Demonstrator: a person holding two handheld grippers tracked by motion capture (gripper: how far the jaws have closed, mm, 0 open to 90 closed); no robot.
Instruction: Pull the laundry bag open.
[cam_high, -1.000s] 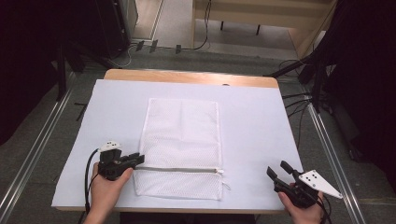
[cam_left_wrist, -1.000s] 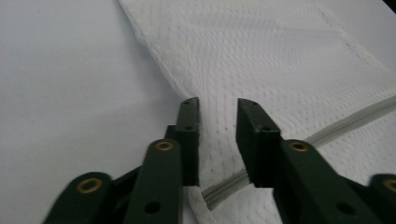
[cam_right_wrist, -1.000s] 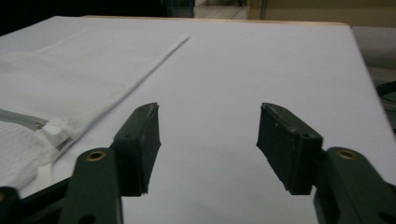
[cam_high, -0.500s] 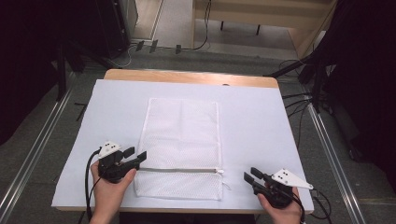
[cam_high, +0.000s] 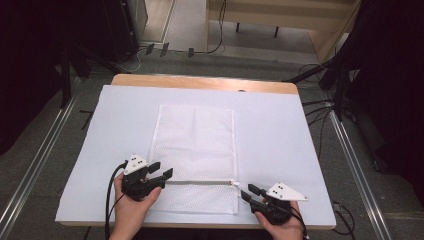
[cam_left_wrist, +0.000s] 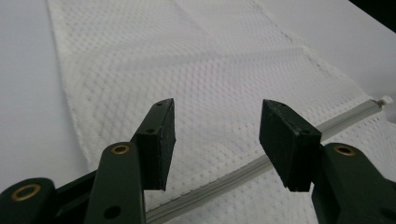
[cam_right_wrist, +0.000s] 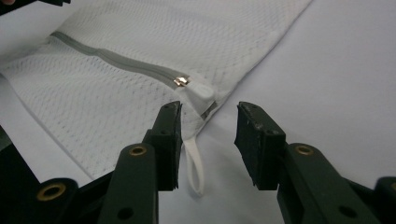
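Right hand-held gripper (cam_right_wrist: 208, 140) has neared zipper pull (cam_right_wrist: 198, 95)

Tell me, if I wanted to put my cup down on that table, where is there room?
Bare white table lies right of the mesh laundry bag, and again left of it, plus a strip beyond the bag's far edge. The near edge is crowded: left gripper at the zipper, right gripper by the zipper pull.

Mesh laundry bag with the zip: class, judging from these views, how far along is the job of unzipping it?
Done: the mesh bag lies flat, both claws in position. In hand: the left claw is open over the zip's left end; the right claw is open just short of the slider. Left: grip the pull and open the zip, which looks fully closed.
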